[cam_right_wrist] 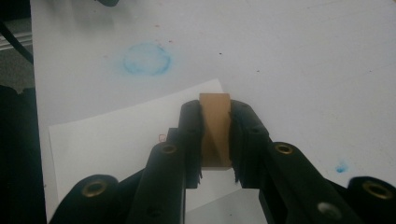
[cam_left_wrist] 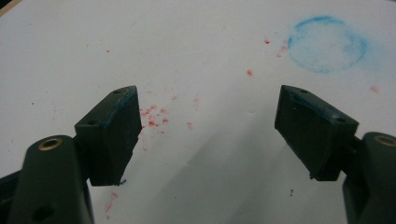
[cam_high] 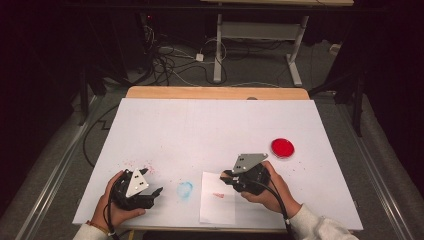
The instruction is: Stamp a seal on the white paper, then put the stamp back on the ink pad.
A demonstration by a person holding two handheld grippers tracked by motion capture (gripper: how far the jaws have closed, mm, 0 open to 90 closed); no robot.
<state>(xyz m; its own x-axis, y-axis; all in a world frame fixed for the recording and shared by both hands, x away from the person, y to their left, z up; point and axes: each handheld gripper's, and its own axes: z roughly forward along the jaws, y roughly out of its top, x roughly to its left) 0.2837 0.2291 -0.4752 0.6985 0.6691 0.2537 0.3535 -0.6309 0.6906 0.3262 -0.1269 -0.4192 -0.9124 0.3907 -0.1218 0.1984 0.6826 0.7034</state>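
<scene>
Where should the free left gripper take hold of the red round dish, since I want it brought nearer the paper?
Grip the red dish by its rim, coming straight down from above. It lies flat and low on the white table, so its sides give little to pinch; the open fingers should probably straddle one edge.

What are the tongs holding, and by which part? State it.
The right tongs clamp a tan wooden block by its two flat sides. The left tongs stand open, holding nothing.
</scene>
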